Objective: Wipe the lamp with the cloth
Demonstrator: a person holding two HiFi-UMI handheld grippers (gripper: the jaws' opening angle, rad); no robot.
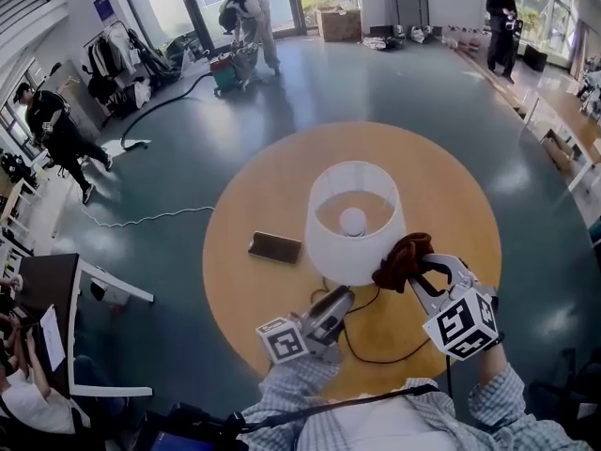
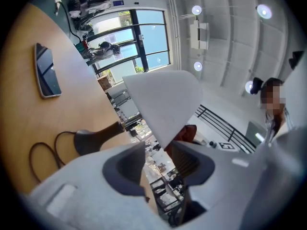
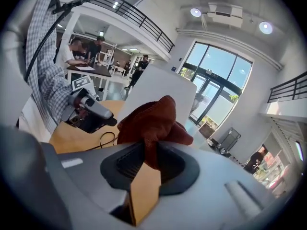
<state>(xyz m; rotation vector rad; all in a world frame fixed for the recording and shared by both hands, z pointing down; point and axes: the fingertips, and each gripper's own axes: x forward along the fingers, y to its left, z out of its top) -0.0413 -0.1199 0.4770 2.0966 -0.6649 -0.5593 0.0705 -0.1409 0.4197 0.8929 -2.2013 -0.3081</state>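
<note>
The right gripper (image 1: 415, 271) has its jaws clamped on a bunched rust-brown cloth (image 1: 402, 259) and presses it against the lower side of the lamp (image 1: 355, 225), seemingly so the wad can rub the shade. The left gripper (image 1: 334, 306), jaws apart and gripping nothing, sits low by the lamp's foot, probably ready to steady it. The lamp stands upright mid-tabletop (image 1: 451, 205), near a phone (image 1: 275, 247); its shade is plain white, open on top with the bulb showing, and a dark cord (image 1: 376, 353) loops toward the person.
</note>
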